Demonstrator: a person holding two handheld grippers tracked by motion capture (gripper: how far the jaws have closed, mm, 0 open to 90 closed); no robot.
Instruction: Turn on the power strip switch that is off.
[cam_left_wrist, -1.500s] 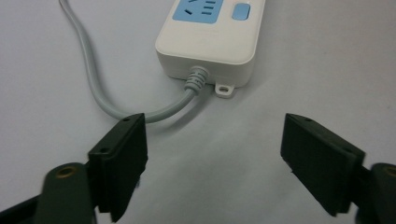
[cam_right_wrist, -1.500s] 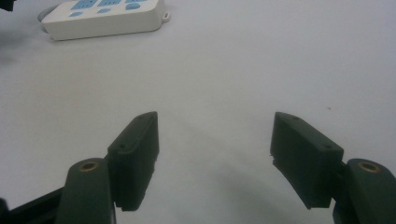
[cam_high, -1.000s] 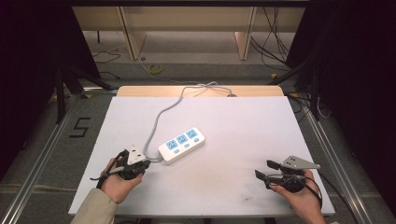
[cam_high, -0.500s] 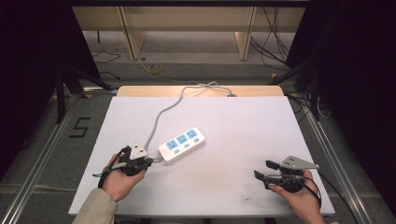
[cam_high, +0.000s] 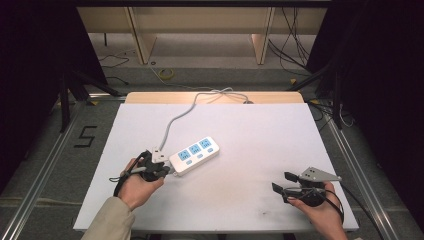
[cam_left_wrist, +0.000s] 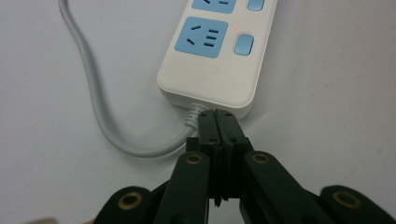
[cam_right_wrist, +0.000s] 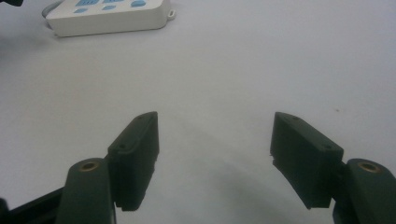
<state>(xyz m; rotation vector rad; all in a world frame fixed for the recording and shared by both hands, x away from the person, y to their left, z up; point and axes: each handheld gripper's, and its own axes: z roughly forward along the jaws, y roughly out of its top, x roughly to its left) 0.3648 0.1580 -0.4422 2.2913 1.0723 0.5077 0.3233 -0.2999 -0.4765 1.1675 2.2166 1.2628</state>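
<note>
A white power strip (cam_high: 195, 155) with blue sockets and buttons lies left of the table's middle, its grey cable (cam_high: 175, 120) running off over the far edge. My left gripper (cam_high: 169, 170) is shut, its tips at the strip's near-left end. In the left gripper view the closed jaws (cam_left_wrist: 219, 114) meet just in front of the strip (cam_left_wrist: 215, 51), beside the spot where the cable (cam_left_wrist: 88, 102) enters it, and nothing sits between them. My right gripper (cam_high: 284, 182) rests near the front right, open and empty (cam_right_wrist: 215, 135). The strip (cam_right_wrist: 107, 16) lies far off in the right gripper view.
The white table top (cam_high: 260, 135) has a wooden strip along its far edge (cam_high: 150, 97). Metal rails run along both sides on the floor. Loose cables lie on the floor beyond the table.
My left hand has moved right and slightly away from me, bringing the shut jaws up to the strip's cable end. The right hand has stayed put.
</note>
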